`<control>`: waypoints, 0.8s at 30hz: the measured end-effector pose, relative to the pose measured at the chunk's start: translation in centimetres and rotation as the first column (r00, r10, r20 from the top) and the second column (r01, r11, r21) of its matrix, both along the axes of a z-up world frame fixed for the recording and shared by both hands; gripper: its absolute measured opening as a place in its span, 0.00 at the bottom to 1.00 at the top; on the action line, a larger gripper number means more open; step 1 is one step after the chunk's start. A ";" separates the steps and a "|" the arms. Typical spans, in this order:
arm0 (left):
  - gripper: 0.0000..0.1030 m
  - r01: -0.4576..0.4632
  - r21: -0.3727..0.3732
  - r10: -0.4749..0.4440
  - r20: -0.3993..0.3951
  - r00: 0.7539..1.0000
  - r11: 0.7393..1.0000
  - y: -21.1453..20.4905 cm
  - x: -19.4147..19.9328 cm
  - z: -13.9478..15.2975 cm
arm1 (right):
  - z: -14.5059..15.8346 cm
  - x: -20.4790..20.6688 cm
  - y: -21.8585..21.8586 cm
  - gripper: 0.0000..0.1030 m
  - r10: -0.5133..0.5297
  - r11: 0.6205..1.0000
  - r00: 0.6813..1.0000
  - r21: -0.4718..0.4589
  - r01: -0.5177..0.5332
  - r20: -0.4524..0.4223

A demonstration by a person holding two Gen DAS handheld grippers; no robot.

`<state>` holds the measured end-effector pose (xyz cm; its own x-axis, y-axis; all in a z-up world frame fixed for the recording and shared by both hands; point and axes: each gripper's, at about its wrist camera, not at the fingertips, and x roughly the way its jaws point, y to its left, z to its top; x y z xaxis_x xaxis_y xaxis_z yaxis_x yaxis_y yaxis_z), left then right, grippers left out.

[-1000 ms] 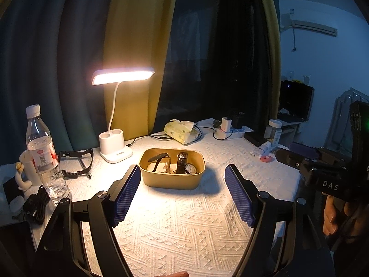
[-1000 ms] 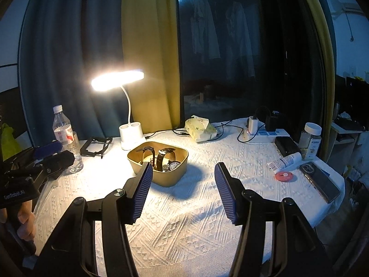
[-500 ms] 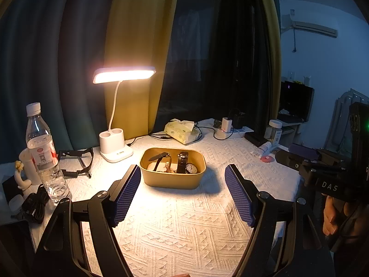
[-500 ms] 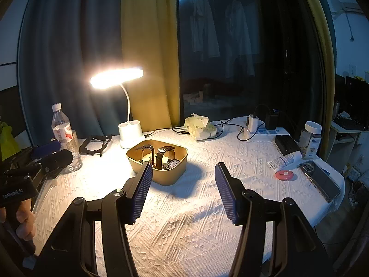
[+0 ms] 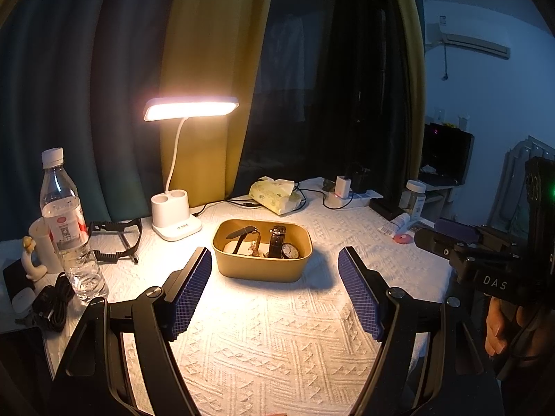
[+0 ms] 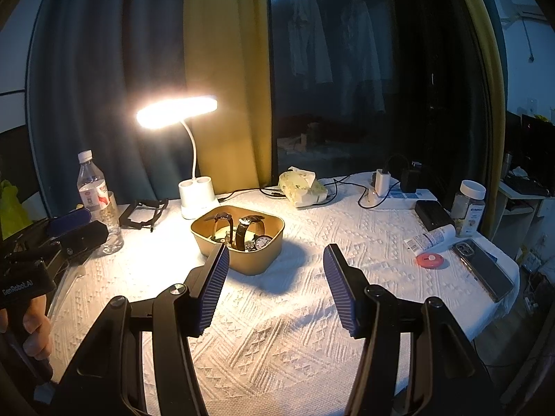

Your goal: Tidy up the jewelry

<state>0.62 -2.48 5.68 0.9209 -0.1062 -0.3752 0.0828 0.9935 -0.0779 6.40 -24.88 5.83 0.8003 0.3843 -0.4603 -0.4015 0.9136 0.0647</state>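
On the white knitted tablecloth (image 5: 277,339), right under the lit desk lamp (image 5: 191,108), sits the tan box (image 5: 262,270), and inside it the watches (image 5: 277,244) lie bunched together, straps arching up, one pale dial (image 6: 262,242) facing out. Nothing much has shifted over the last second: the box holds its spot, the watches sit the same way, and both views have only drifted a touch. The left gripper (image 5: 274,293) hangs back from the box, fingers spread wide with nothing between the blue pads. The right gripper (image 6: 275,287) does likewise, jaws wide apart and empty, the box just beyond its left pad (image 6: 213,289). No loose jewelry shows on the cloth; the red disc (image 6: 431,260), tube (image 6: 430,237) and phone (image 6: 484,267) off to the right belong to other business. So this stillness reads two ways: pieces gathered in the box and the grippers backed off, or a jumbled box waiting to be sorted. One moment won't settle which
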 end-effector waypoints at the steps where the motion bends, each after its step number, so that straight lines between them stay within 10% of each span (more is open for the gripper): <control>1: 0.76 -0.001 0.000 0.001 0.000 1.000 1.000 0.0 -0.1 0.0 | 0.0 0.0 0.0 0.55 0.001 1.000 1.000 -0.001 -0.001 -0.001; 24: 0.76 -0.011 -0.007 0.011 -0.012 1.000 1.000 0.0 0.0 -0.5 | -0.6 0.7 0.5 0.56 0.006 1.000 1.000 -0.017 -0.006 -0.022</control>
<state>0.62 -2.45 5.15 0.9174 -0.0987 -0.3854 0.0708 0.9938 -0.0859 7.08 -24.35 5.20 0.7877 0.3807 -0.4844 -0.4055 0.9123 0.0575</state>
